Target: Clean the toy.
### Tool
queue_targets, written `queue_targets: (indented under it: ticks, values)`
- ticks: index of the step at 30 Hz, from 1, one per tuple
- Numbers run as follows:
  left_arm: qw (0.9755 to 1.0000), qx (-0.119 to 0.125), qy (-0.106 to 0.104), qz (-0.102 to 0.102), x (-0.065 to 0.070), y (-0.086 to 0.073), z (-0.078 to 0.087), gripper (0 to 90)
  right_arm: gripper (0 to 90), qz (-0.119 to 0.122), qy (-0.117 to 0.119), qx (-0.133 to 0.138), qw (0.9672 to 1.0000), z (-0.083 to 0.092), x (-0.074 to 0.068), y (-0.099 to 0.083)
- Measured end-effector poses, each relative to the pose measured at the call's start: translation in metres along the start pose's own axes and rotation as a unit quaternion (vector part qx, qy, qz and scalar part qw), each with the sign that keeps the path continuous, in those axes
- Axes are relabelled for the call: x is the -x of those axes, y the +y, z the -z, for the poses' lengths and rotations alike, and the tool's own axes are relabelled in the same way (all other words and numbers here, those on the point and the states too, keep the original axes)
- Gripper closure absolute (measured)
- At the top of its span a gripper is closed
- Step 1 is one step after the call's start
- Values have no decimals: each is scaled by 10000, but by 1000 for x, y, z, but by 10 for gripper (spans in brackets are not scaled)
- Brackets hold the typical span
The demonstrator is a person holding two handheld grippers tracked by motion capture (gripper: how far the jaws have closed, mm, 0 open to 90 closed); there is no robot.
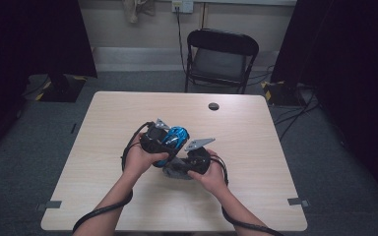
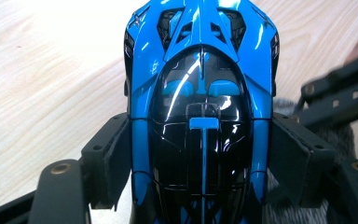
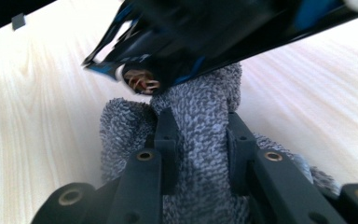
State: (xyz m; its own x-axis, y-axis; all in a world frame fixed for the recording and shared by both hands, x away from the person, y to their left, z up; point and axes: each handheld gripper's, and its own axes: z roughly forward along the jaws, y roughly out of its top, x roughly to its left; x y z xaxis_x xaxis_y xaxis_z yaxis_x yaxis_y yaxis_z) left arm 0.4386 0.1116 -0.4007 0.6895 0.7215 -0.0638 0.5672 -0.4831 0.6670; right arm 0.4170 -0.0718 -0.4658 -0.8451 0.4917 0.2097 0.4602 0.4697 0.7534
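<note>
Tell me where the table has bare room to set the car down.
The light wooden table is bare along its far edge up to the round cable hole, and down both sides. Crowded: the middle, where the left gripper holds the blue toy car against the right gripper's grey cloth.

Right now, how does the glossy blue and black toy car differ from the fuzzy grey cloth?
The glossy blue and black toy car is hard and shiny; the fuzzy grey cloth is soft, matte and bunched. The left gripper clamps the car's sides; the right gripper pinches a fold of cloth. Both are held together above the wooden table.
</note>
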Motion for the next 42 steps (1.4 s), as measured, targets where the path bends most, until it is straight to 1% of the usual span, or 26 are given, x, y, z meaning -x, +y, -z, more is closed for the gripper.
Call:
queue_targets:
  ticks: [1, 2, 3, 5, 7, 8, 10, 11, 12, 14, 15, 16, 20, 21, 22, 24, 25, 28, 29, 30, 31, 35, 36, 38, 39, 42]
  values:
    - [10000, 18, -4, 30, -1, 0, 1, 280, 718, 23, 65, -27, 10000, -3, -3, -1]
    - [10000, 18, -4, 30, -1, 0, 1, 280, 718, 23, 65, -27, 10000, -3, -3, -1]
    - [10000, 29, 14, 38, -2, 0, 2, 280, 718, 27, 132, -89, 9999, -5, -6, -3]
    - [10000, 58, 37, 53, -3, 0, 3, 280, 718, 39, 163, -130, 9998, -6, -7, -4]
    - [10000, 47, 42, 45, -5, -1, 4, 280, 718, 89, 176, -218, 9996, -7, -9, -6]
    - [10000, 43, 32, 80, -6, -2, 5, 280, 718, 89, 176, -218, 9996, -7, -9, -6]
    - [9999, 43, 55, 87, -8, -3, 7, 280, 718, 101, 151, -235, 9996, -5, -7, -7]
    - [9999, 46, 60, 103, -9, -4, 7, 280, 718, 111, 63, -283, 9995, -1, -3, -7]
    - [9999, 32, 60, 92, -10, -5, 9, 280, 718, 111, 63, -283, 9995, -1, -3, -7]
    - [9999, 18, 73, 93, -12, -7, 11, 280, 718, 77, -57, -300, 9995, 5, 4, -7]
    - [9999, 14, 83, 109, -13, -10, 13, 280, 718, 24, -217, -300, 9993, 12, 13, -7]
    - [9999, 14, 83, 109, -13, -10, 13, 280, 718, 24, -217, -300, 9993, 12, 13, -7]
    - [9999, -37, 84, 93, -14, -17, 14, 280, 718, -123, -478, -232, 9985, 27, 29, -6]
    - [9999, -58, 66, 95, -14, -20, 13, 280, 718, -161, -583, -204, 9980, 33, 35, -4]
    - [9999, -58, 66, 95, -14, -20, 13, 280, 718, -161, -583, -204, 9980, 33, 35, -4]
    - [9999, -94, 29, 104, -14, -22, 12, 280, 718, -191, -706, -161, 9972, 40, 41, -2]
    - [9999, -131, -17, 81, -11, -25, 11, 280, 718, -199, -747, -145, 9969, 42, 42, -1]
    - [9999, -152, -42, 60, -9, -27, 9, 280, 718, -214, -795, -108, 9965, 44, 45, 1]
    - [9998, -176, -62, 25, -8, -28, 8, 279, 718, -249, -883, -86, 9957, 47, 47, 3]
    - [9998, -187, -62, 4, -6, -28, 6, 279, 718, -249, -883, -86, 9957, 47, 47, 3]
    - [9998, -195, -88, 14, -5, -29, 5, 279, 717, -300, -947, -4, 9951, 49, 50, 6]
    - [9995, -283, -156, -48, 1, -32, -1, 279, 717, -350, -1023, 75, 9941, 51, 53, 10]
    - [9994, -302, -173, -87, 2, -32, -2, 279, 717, -350, -1023, 75, 9941, 51, 53, 10]
    - [9992, -322, -211, -93, 5, -33, -5, 280, 717, -316, -1042, 99, 9940, 51, 52, 12]
    - [9992, -330, -213, -90, 6, -32, -7, 280, 717, -278, -1017, 163, 9943, 52, 50, 14]
    - [9992, -317, -223, -82, 7, -31, -8, 280, 717, -222, -1000, 164, 9946, 50, 47, 15]
